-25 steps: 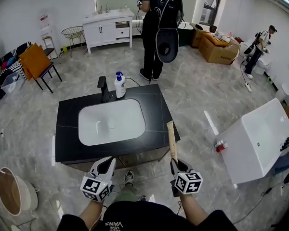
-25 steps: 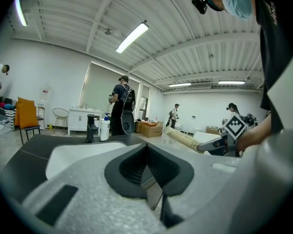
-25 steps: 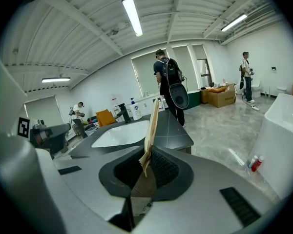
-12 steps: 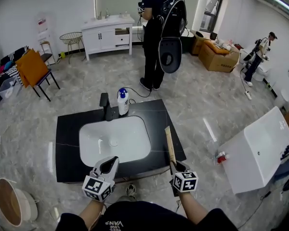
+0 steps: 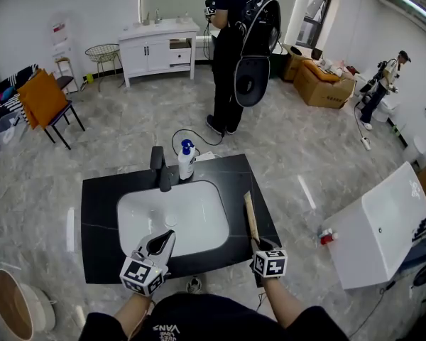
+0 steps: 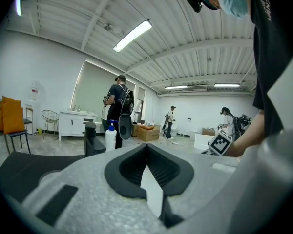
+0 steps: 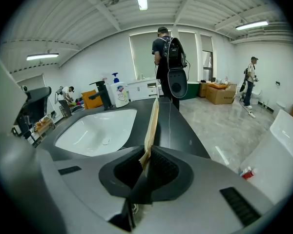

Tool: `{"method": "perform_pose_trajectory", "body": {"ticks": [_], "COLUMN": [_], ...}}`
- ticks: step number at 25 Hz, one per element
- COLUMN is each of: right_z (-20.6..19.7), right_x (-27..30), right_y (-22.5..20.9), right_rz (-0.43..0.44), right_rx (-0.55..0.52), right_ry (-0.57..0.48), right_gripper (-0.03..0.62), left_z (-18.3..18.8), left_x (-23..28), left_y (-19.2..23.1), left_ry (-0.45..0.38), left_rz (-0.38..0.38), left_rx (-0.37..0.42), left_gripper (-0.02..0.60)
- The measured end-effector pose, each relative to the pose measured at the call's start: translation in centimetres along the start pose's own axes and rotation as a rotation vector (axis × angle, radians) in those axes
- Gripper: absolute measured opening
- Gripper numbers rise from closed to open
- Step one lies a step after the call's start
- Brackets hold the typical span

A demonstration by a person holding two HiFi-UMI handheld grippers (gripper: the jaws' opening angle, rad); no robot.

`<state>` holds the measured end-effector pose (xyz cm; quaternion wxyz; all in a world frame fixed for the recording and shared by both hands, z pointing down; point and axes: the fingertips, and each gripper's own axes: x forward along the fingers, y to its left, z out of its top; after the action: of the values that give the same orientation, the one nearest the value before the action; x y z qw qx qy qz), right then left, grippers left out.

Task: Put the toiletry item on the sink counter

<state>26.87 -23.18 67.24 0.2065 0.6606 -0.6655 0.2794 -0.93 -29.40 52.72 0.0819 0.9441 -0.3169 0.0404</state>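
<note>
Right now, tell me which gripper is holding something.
The right gripper, clamped on the thin, flat tan toiletry item; the left gripper has its jaws together with nothing between them.

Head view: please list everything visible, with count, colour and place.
sink counter: one, black, centre.
basin: one, white, in the counter.
faucet: one, black, behind the basin.
pump bottle: one, white, blue top, beside the faucet.
cabinet: one, white, far wall.
chair: one, orange, far left.
cardboard box: one, brown, far right.
tub-like fixture: one, white, right side.
person with backpack: one, dark clothes, beyond the counter.
second person: one, dark trousers, far right.
toiletry item: one, tan, in the right gripper, over the counter.
left gripper: one, grey, shut, empty.
right gripper: one, grey, shut on the toiletry item.
</note>
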Motion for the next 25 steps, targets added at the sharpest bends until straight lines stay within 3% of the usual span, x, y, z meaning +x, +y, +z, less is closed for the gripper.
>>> {"method": "perform_pose_trajectory", "body": {"ticks": [12,25], "right_z": [3.1,5.4], "right_x": [4.9,9.6], "right_y": [0.7,0.7], "right_rz": [0.030,0.089], "right_rx": [-0.041,-0.117], "right_ry": [0.026,0.108], "right_gripper": [0.038,0.040], "left_z": [-0.7,0.1], "left_x": [1.2,0.9], "left_y": [3.0,2.6], "left_ry": [0.027,0.009], "left_rz": [0.007,0.142], "left_rx": [-0.017,-0.054], "left_gripper": [0.008,0.008]}}
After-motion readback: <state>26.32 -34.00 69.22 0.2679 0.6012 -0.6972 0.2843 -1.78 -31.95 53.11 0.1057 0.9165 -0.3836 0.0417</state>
